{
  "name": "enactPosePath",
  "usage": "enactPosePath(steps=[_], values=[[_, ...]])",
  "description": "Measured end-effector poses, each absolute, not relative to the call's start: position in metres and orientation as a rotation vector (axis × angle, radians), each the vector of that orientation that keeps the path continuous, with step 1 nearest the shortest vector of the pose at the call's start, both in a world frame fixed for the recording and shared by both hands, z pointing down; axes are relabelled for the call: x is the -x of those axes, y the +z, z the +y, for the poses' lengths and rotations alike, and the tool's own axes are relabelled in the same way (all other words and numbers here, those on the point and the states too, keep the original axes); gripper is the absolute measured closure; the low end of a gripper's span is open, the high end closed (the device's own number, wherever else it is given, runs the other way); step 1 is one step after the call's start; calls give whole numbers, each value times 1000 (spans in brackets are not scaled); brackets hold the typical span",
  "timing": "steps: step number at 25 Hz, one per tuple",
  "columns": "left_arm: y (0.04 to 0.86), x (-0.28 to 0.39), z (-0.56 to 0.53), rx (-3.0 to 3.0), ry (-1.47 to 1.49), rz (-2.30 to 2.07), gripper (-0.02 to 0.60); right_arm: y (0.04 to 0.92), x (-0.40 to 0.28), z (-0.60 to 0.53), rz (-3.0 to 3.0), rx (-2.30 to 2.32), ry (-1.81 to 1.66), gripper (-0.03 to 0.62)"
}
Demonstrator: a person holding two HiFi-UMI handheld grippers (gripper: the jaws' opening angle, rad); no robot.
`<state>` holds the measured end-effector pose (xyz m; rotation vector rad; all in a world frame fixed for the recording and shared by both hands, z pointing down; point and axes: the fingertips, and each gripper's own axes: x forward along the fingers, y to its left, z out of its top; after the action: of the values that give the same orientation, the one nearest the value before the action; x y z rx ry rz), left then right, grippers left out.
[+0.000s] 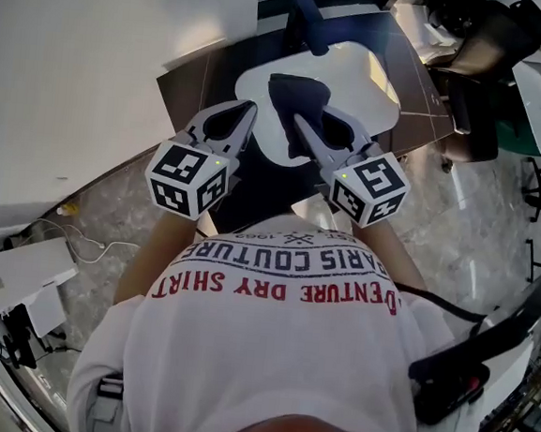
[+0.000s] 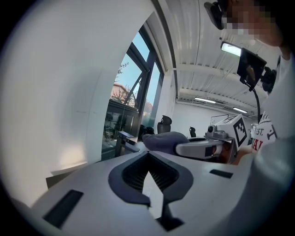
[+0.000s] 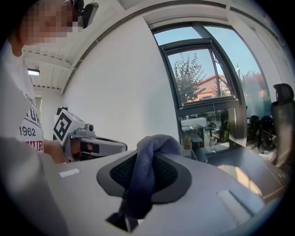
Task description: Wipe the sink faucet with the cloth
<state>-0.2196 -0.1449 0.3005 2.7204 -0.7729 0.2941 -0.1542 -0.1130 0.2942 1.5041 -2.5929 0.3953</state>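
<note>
Right gripper (image 1: 307,120): clamped on the cloth (image 1: 295,92). Its own view shows the fabric pinched between the jaws and bunched over their tips.
Cloth: dark blue and crumpled into a soft lump. It's held up over the near rim of the sink (image 1: 362,87), more toward that rim's left corner, and isn't touching the faucet.
Left gripper (image 1: 252,107): jaws brought together at the tips, and I see nothing between them. It is just beside the right gripper, to its left, with both pointing away from the person toward the sink.
Faucet (image 1: 306,21): a dark, angular spout standing at the sink's far edge, near the window. It is well apart from the cloth and from both grippers.
Sink: a white, rounded basin set on the counter (image 1: 193,81), which is dark brown. The basin sits toward the counter's far edge.
Person: standing right at the counter's near edge in a white shirt with red and navy lettering, a gripper in each hand, arms held out in front at about the same height.
Background: a tall window behind the faucet, with trees and blue sky outside; a white wall runs along the counter's left edge.
</note>
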Motion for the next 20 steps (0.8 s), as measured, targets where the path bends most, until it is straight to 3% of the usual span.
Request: enactPosePath(steps=[20], values=[[338,195,-242,-2660,350,-809,580,322,118,-268,-2487,-1634,311,525]])
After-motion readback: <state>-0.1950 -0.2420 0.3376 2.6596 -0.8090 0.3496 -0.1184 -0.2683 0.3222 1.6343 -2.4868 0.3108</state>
